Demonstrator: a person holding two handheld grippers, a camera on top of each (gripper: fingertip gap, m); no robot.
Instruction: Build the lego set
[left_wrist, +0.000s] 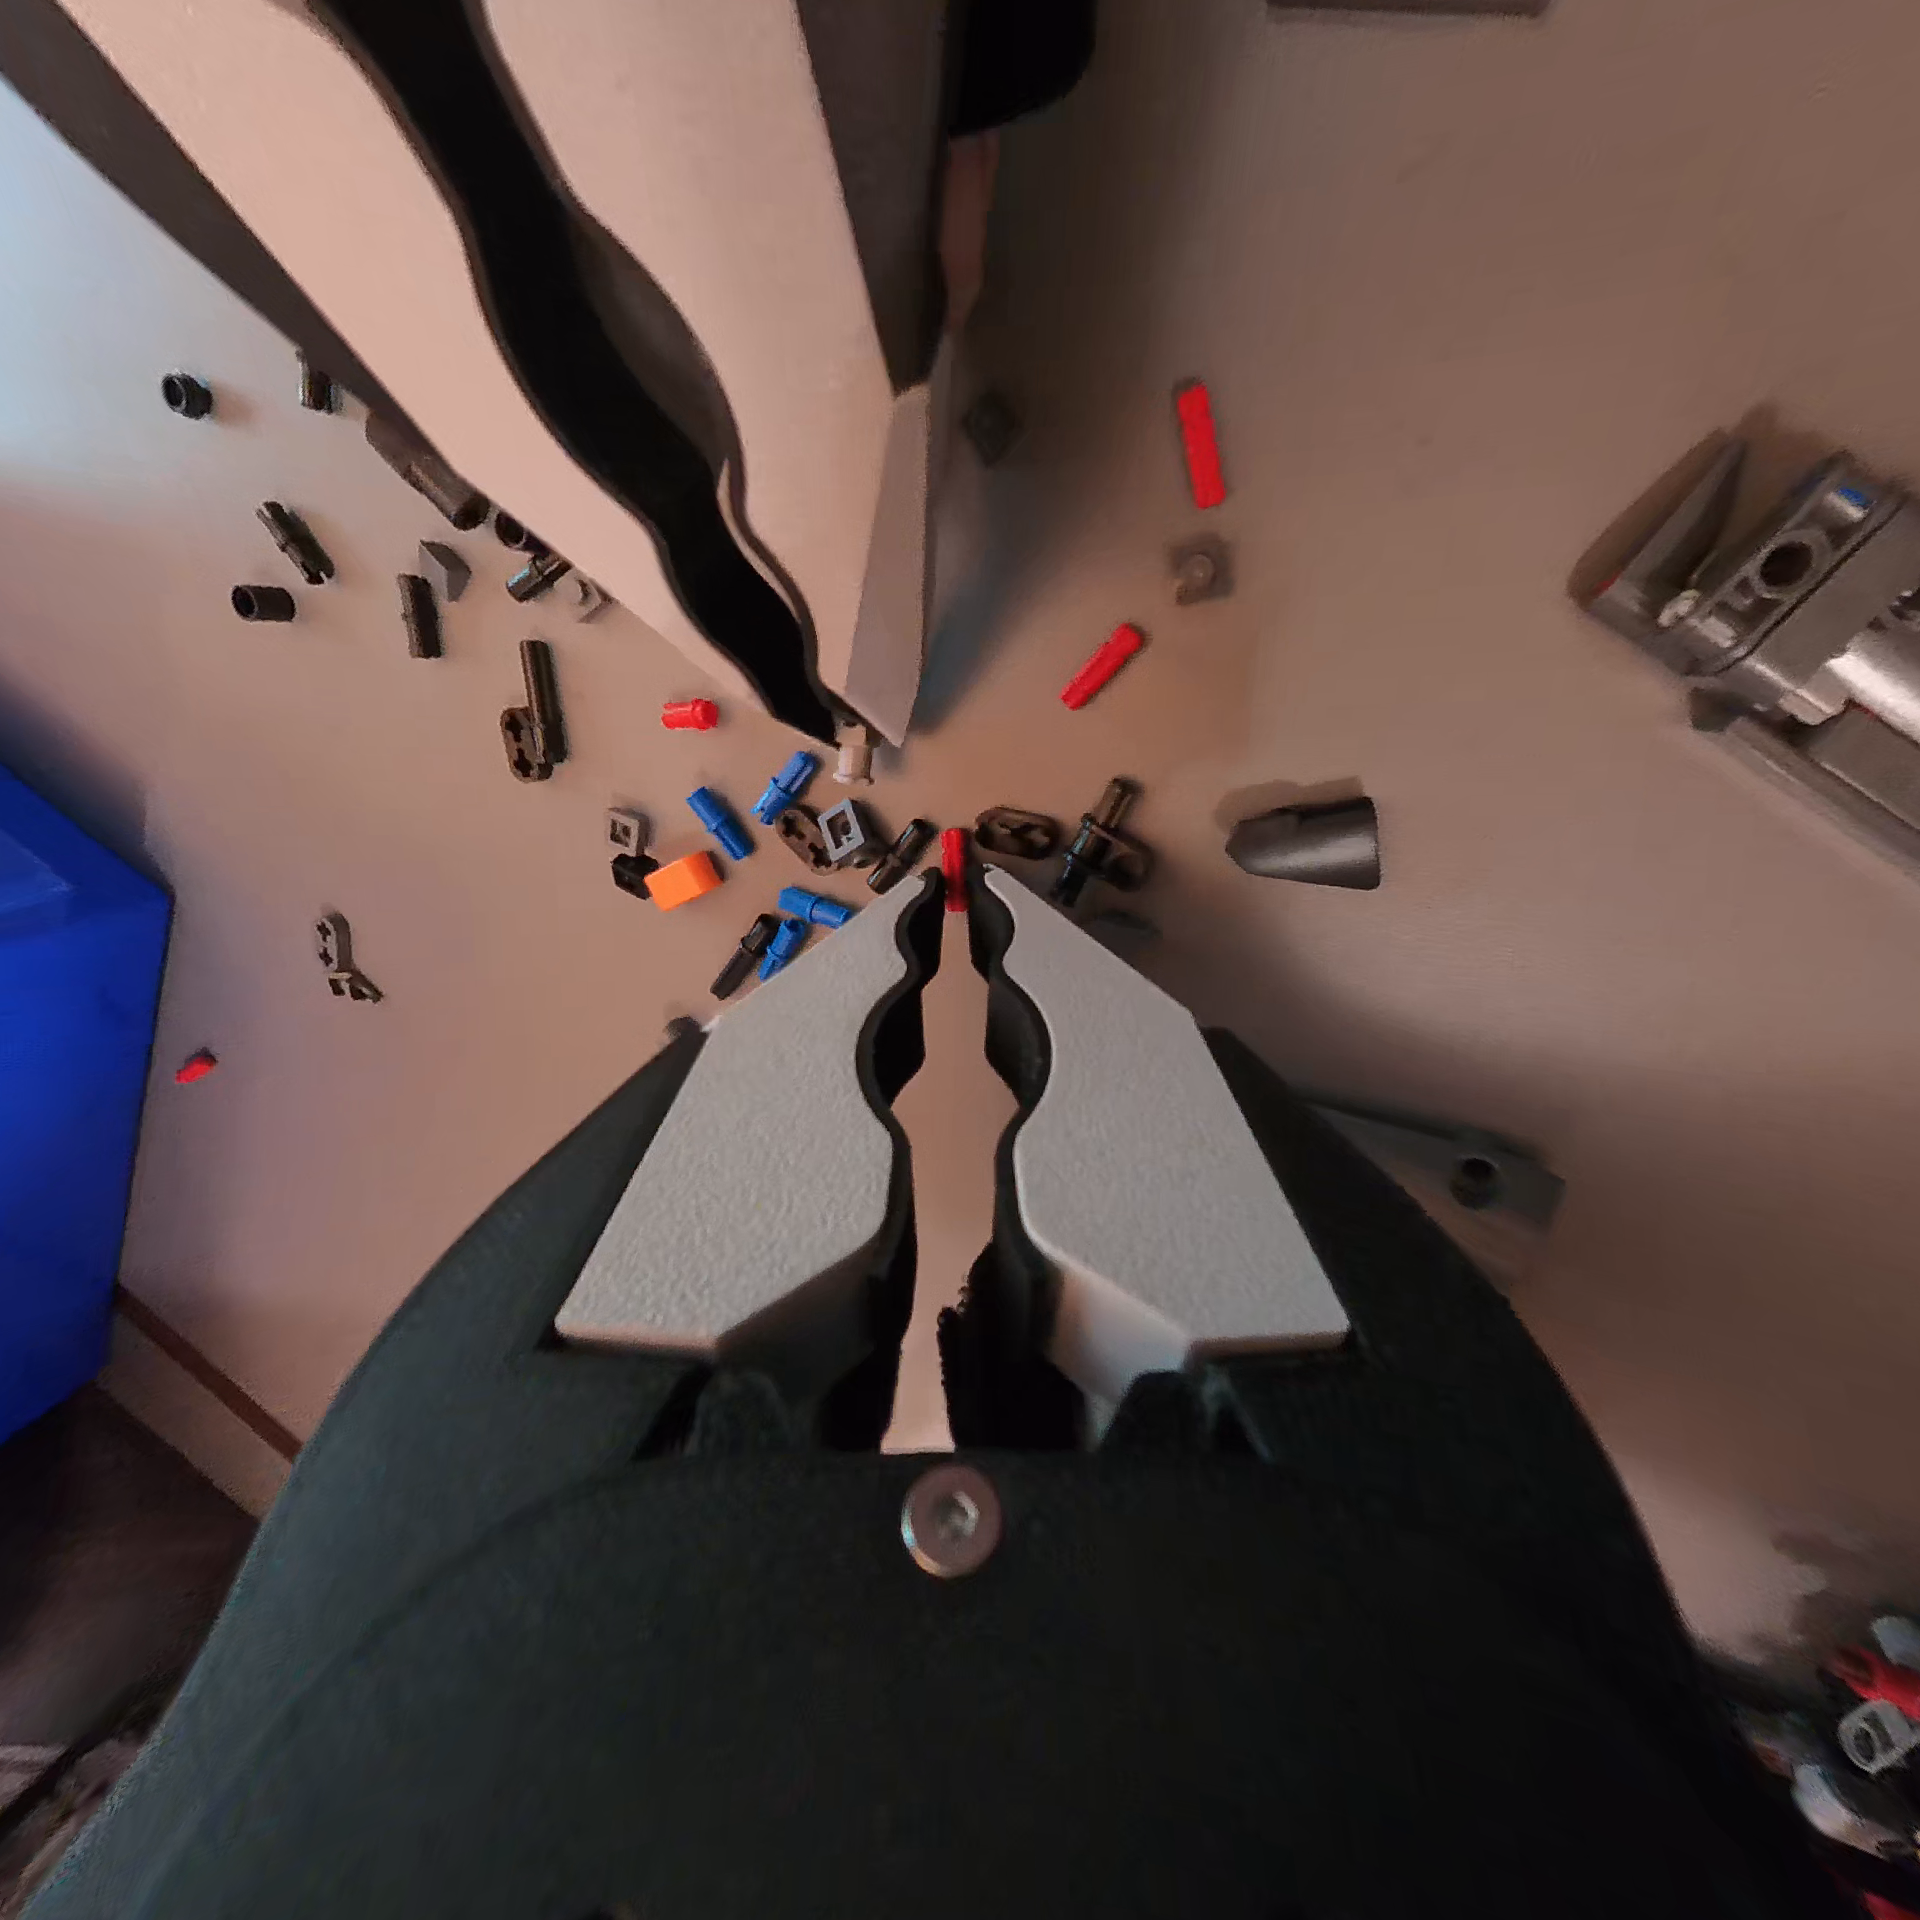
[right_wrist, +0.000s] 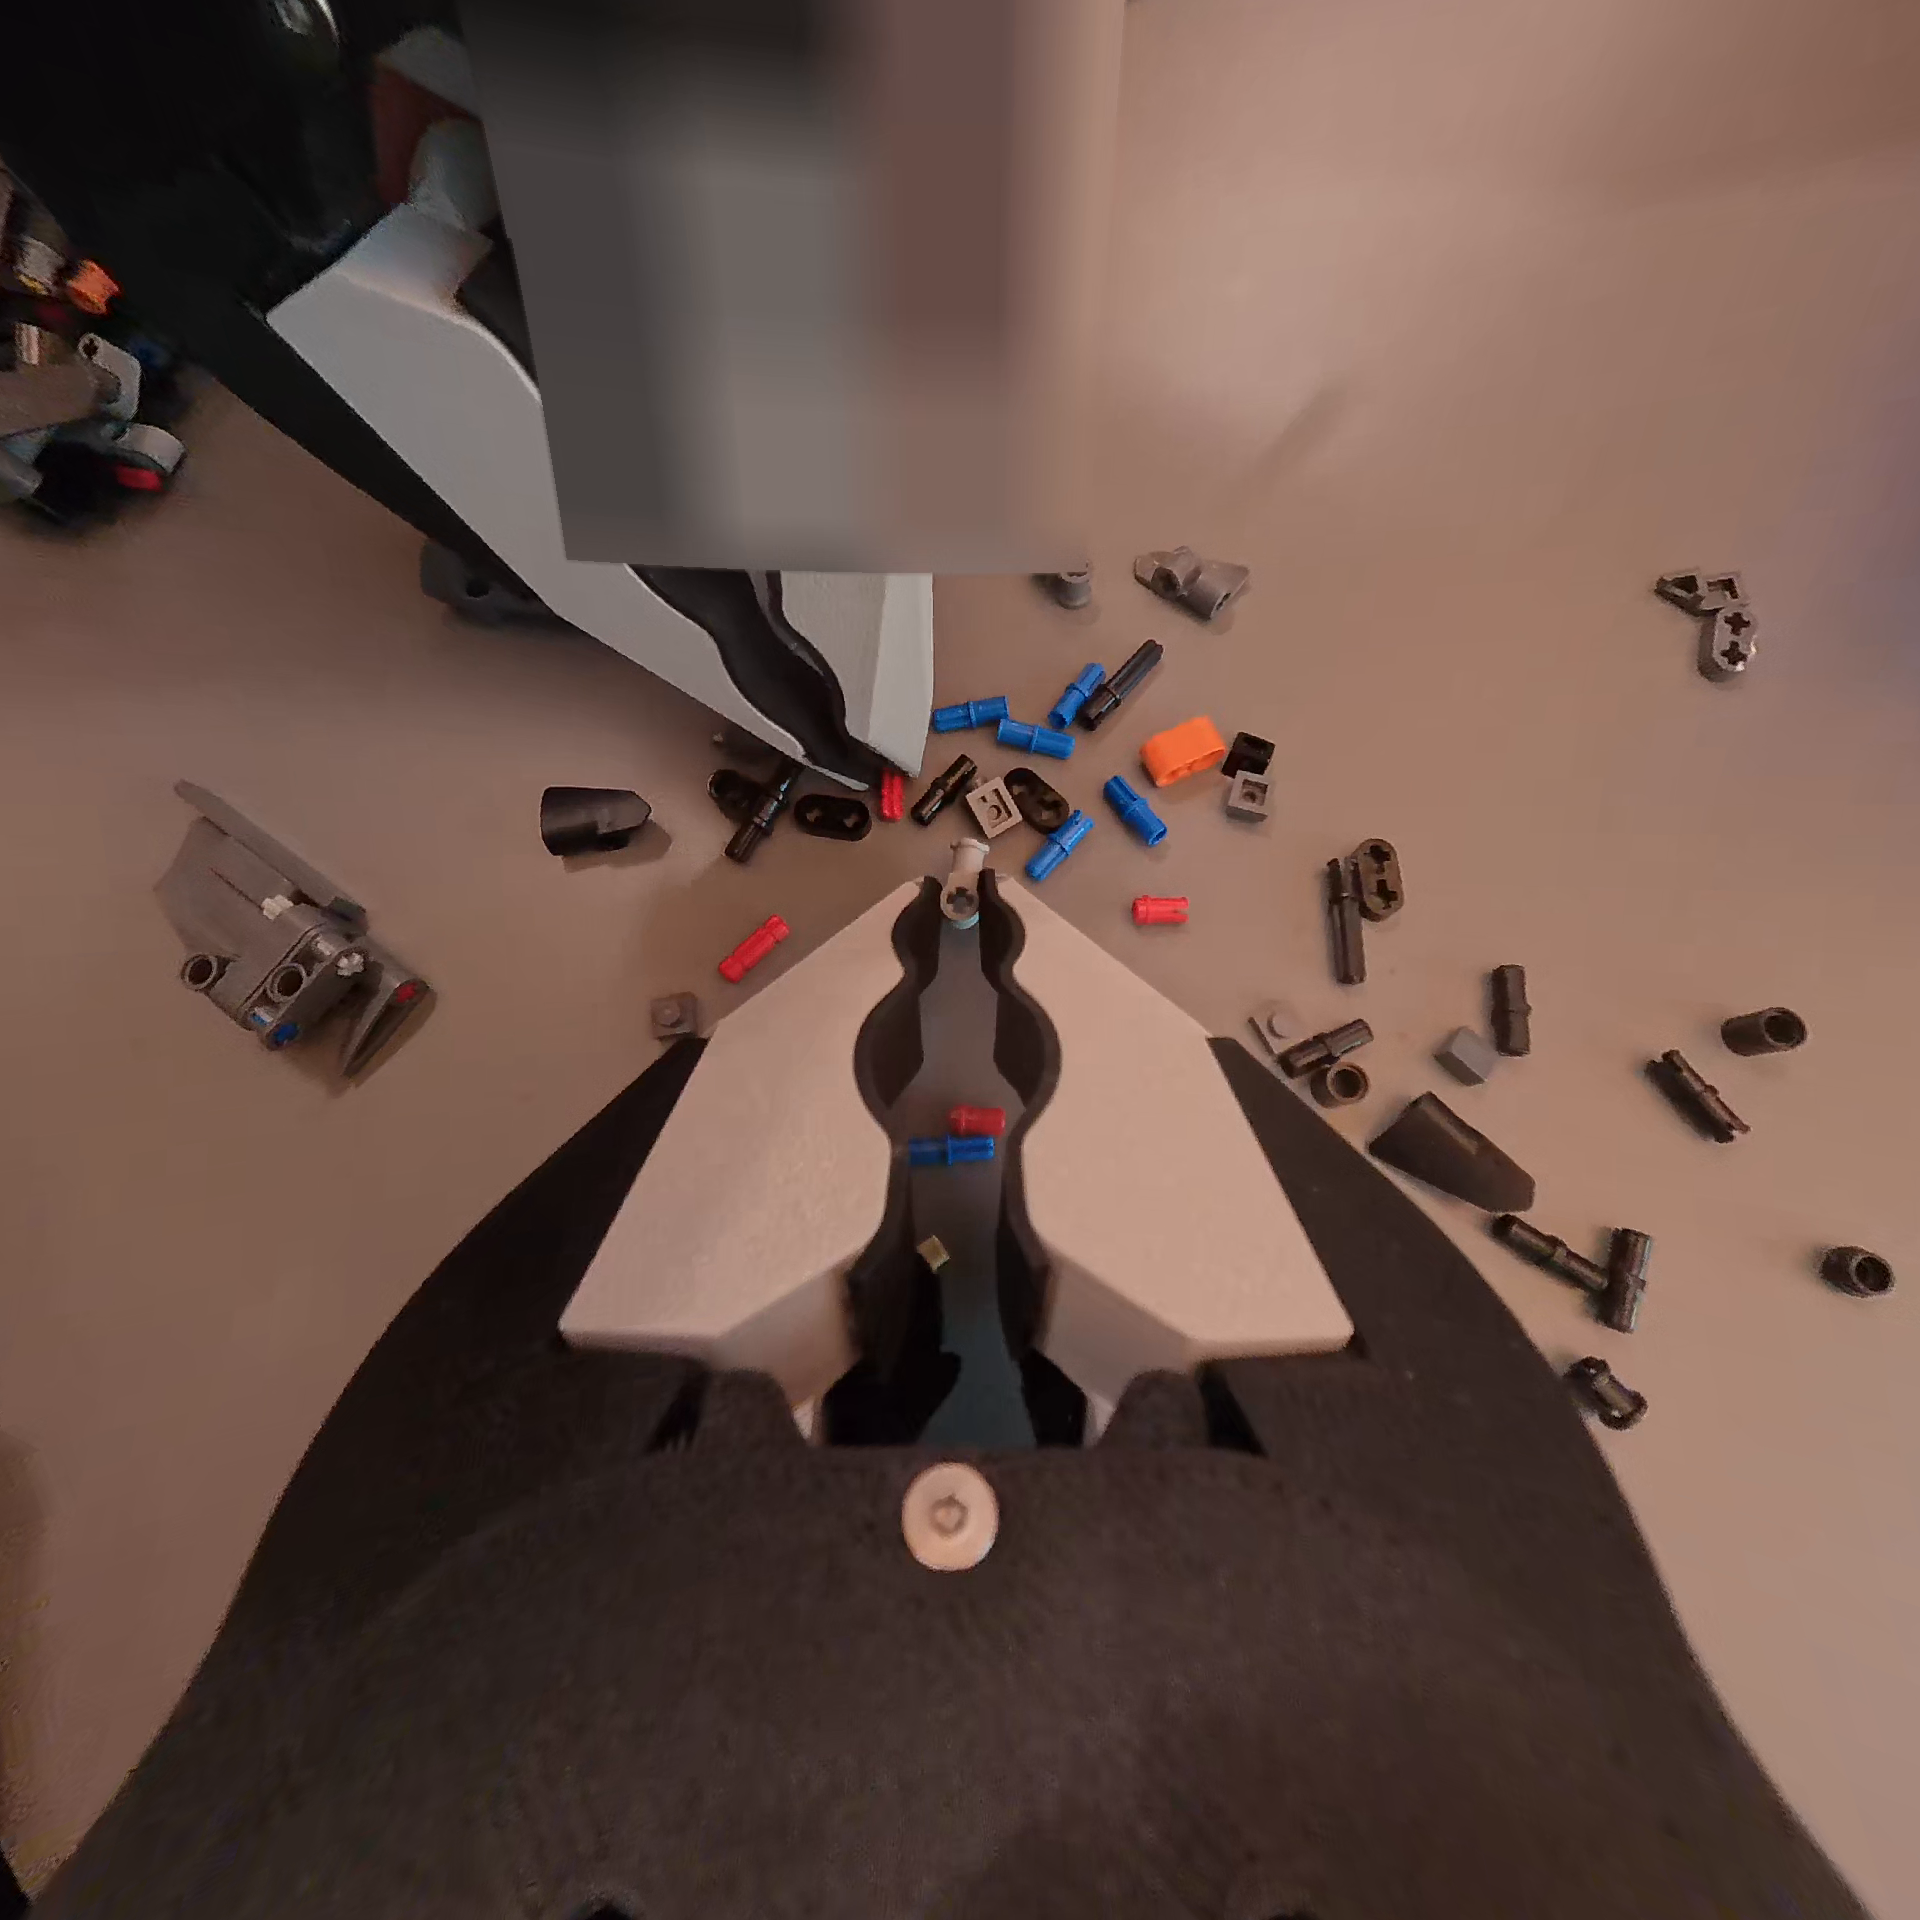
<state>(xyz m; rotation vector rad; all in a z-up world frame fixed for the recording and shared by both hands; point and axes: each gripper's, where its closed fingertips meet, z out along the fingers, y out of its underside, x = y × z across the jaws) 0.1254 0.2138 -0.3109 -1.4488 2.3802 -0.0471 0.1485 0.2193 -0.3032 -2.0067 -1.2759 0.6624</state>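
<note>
A blue bin (left_wrist: 73, 1091) was only caught in the left view. The grey lego assembly (right_wrist: 286, 945) sat on the table (right_wrist: 1558, 416), apart from the loose pieces. The left tool (left_wrist: 954, 894) was clamped on a red pin (left_wrist: 952, 854), tips low; the right tool (right_wrist: 961, 894) was pinching a pale grey pin (right_wrist: 964, 868).

both wrist cams look steeply down, close over the table (left_wrist: 1455, 312), facing each other from opposite sides. shared: central scatter with orange piece (left_wrist: 683, 879) (right_wrist: 1182, 750), grey sub-assembly (left_wrist: 1766, 603) (right_wrist: 281, 956).
</note>
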